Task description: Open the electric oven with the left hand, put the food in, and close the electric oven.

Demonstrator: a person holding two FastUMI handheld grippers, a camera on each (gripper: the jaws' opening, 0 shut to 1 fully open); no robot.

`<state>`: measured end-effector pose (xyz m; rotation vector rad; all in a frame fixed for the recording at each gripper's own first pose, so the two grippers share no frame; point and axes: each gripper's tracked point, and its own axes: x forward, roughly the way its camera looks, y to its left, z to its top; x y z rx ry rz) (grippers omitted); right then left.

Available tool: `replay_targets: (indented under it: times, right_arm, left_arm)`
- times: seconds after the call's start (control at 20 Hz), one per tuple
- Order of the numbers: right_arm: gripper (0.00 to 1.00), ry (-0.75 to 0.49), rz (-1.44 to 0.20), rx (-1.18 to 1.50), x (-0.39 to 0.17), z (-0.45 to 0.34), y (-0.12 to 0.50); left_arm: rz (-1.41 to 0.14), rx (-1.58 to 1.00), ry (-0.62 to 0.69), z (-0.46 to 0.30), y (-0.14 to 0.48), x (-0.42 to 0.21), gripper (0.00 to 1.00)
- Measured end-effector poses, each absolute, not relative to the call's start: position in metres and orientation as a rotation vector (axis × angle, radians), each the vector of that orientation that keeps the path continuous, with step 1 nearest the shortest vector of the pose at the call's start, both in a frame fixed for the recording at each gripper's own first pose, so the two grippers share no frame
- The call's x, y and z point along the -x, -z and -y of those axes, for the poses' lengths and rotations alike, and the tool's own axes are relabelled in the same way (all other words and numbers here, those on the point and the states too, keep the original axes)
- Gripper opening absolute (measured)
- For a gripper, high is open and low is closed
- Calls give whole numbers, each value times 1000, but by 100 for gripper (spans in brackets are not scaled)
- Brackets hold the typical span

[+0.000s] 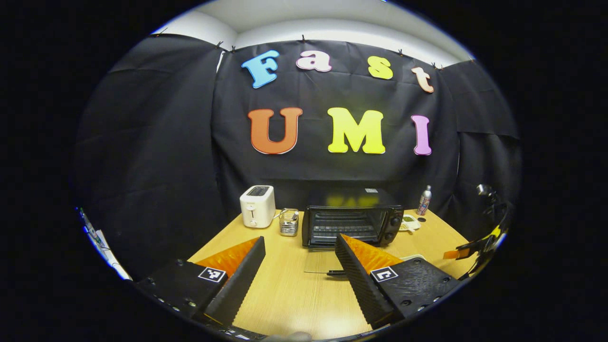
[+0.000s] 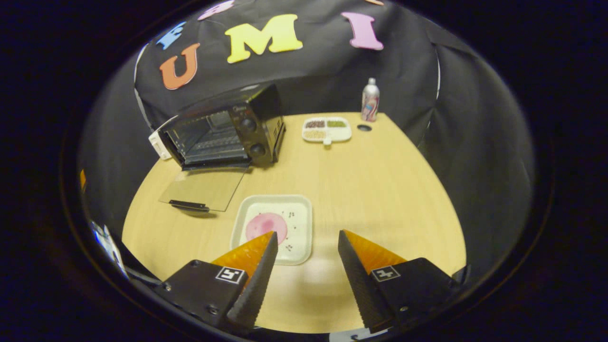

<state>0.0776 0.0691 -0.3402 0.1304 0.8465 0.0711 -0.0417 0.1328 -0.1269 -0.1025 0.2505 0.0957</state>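
The black electric oven (image 1: 352,224) (image 2: 223,130) stands at the back of the wooden table with its glass door (image 2: 204,189) (image 1: 327,262) swung down flat, its black handle toward me. A white square plate (image 2: 276,227) carrying a pink round piece of food (image 2: 266,226) lies in front of the oven, to the right of the door. My right gripper (image 2: 304,248) hovers open just short of the plate's near edge, its left finger overlapping the plate. My left gripper (image 1: 300,249) is open, held back from the door with nothing between its fingers. The other gripper (image 1: 475,247) shows at the right edge of the left gripper view.
A white toaster (image 1: 257,205) and a small metal rack (image 1: 289,222) stand left of the oven. A white divided dish (image 2: 327,129) (image 1: 409,222) and a spray can (image 2: 370,100) (image 1: 424,200) are at the back right. Black cloth walls close in on the table (image 2: 380,190).
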Motion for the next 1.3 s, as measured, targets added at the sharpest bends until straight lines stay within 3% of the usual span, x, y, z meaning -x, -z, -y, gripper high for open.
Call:
replay_targets:
  times: [0.45,0.6,0.65,0.7,0.85,1.05,1.3]
  right_arm:
    - [48,-78,-1037,-178,-130,-69,415]
    - [44,-87,-1089,-159,-138,-70,421]
    - [39,-91,-1094,-132,-143,-69,421]
    - [26,-89,-1109,-109,-146,-67,418]
    - [24,-86,-1167,-75,-147,-70,422]
    - [11,-116,-1209,-105,-150,-68,421]
    - [1,-231,-1239,-212,-150,-67,422]
  left_arm:
    - [-214,97,-187,-142,88,66,95]
    - [-221,89,-217,-141,87,65,95]
    - [-222,90,-228,-141,87,64,95]
    - [-224,96,-239,-140,88,62,95]
    - [-230,116,-257,-134,91,56,95]
    - [-228,122,-258,-122,93,39,95]
    - [-228,112,-235,-102,87,18,95]
